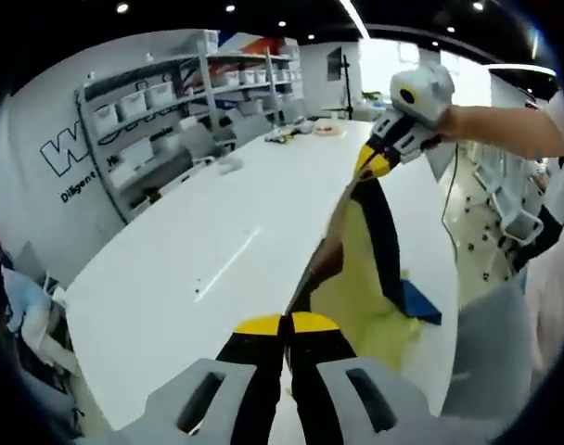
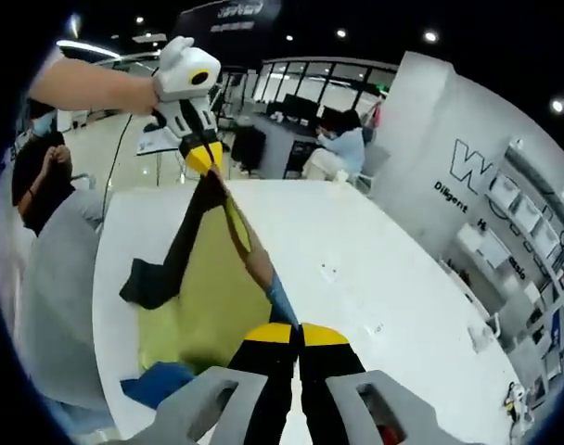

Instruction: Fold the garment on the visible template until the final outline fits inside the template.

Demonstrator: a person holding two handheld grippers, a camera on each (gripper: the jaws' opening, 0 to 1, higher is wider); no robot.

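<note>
Now two tools, left tool (image 1: 286, 324) and right tool (image 2: 298, 333), each clamp one garment (image 2: 208, 278) stretched above one table (image 1: 198, 241).

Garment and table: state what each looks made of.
Garment: soft woven or knit cloth, matte, in yellow, black and blue; it drapes and creases between the two grippers. Table: hard, smooth white top, probably laminate, slightly glossy with faint light streaks.

Soft matt cloth garment (image 1: 375, 278) hangs over a glossy smooth table (image 1: 208, 250).
</note>
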